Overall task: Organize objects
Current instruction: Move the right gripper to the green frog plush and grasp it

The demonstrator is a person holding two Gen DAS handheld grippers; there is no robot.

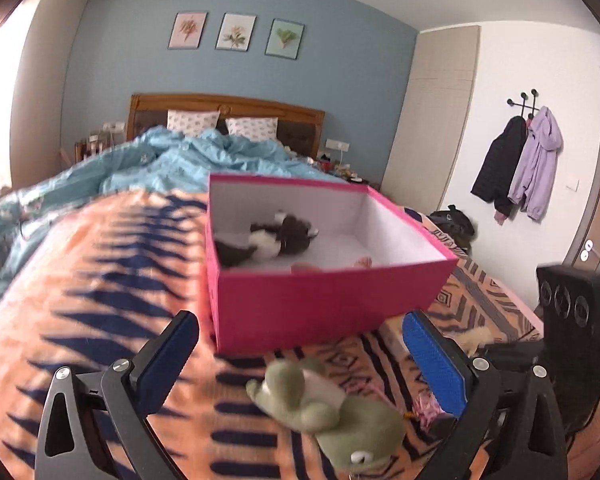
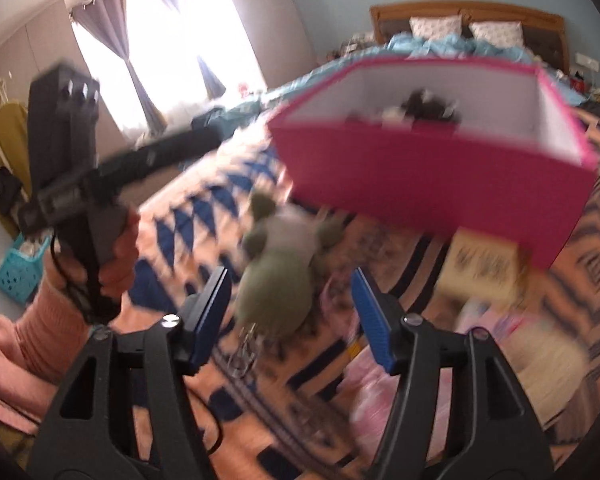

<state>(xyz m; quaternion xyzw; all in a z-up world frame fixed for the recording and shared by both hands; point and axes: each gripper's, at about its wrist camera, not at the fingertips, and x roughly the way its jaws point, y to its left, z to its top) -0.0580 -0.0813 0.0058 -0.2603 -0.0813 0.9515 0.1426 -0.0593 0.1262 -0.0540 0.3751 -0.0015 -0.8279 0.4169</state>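
An open pink box [image 1: 324, 304] stands on the orange and navy patterned bedspread [image 1: 100, 280]. A black and white plush [image 1: 276, 236] lies inside it, also seen in the right wrist view [image 2: 424, 108]. A green plush toy [image 1: 328, 412] lies on the bedspread in front of the box [image 2: 440, 168]. My left gripper [image 1: 300, 344] is open, with the green plush low between its blue pads, untouched. My right gripper [image 2: 292, 304] is open just above the green plush [image 2: 276, 264]. The left gripper unit [image 2: 68, 152] shows in a hand at left.
Small pink and pale items [image 2: 484, 320] lie blurred on the bedspread right of the green plush, with a tan patterned object [image 2: 480, 268] under the box's near corner. A crumpled blue duvet [image 1: 188, 160] and pillows lie beyond the box. The right gripper unit [image 1: 572, 320] stands at right.
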